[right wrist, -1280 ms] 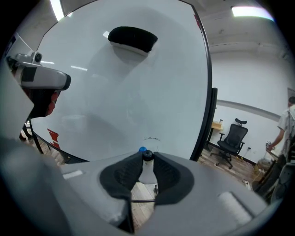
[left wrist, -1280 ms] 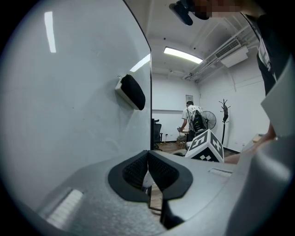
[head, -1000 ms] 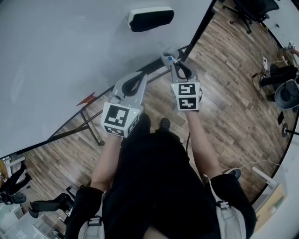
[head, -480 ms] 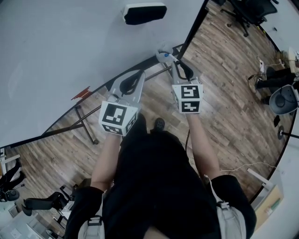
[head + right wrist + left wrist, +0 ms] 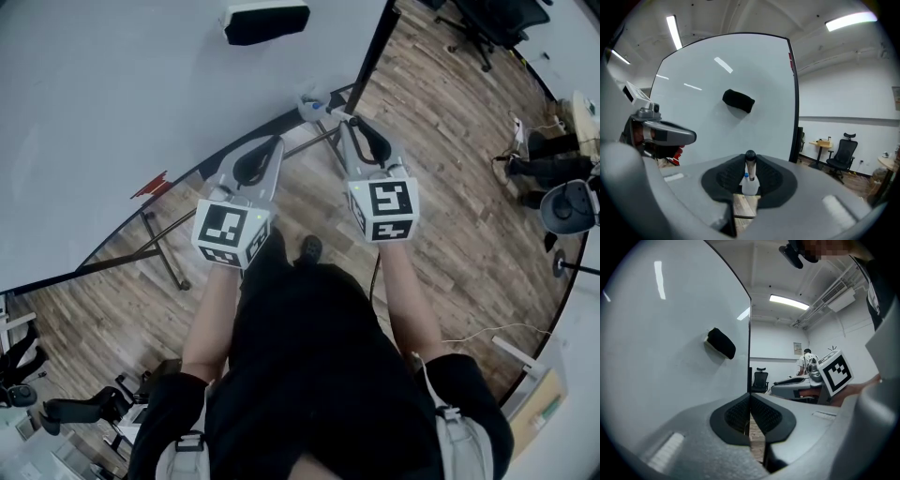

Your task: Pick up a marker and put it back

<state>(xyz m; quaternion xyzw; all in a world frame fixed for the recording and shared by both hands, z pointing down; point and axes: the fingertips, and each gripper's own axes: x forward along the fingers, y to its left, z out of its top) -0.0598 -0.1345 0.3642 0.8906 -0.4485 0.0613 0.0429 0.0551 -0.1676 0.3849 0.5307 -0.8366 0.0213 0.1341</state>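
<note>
In the head view my right gripper is shut on a white marker with a blue band, held just off the lower edge of the whiteboard. In the right gripper view the marker stands upright between the pads, dark tip up, facing the board. My left gripper hangs beside it to the left, near the board's bottom edge. Its pads meet with nothing between them.
A black eraser clings to the board higher up; the eraser lies ahead of the marker. A small red object sits at the board's lower edge. The board's stand legs, wood floor and office chairs lie below and right.
The head view has drifted, so board and eraser sit further left and up. Both grippers keep their places relative to the board, and the marker stays gripped.
</note>
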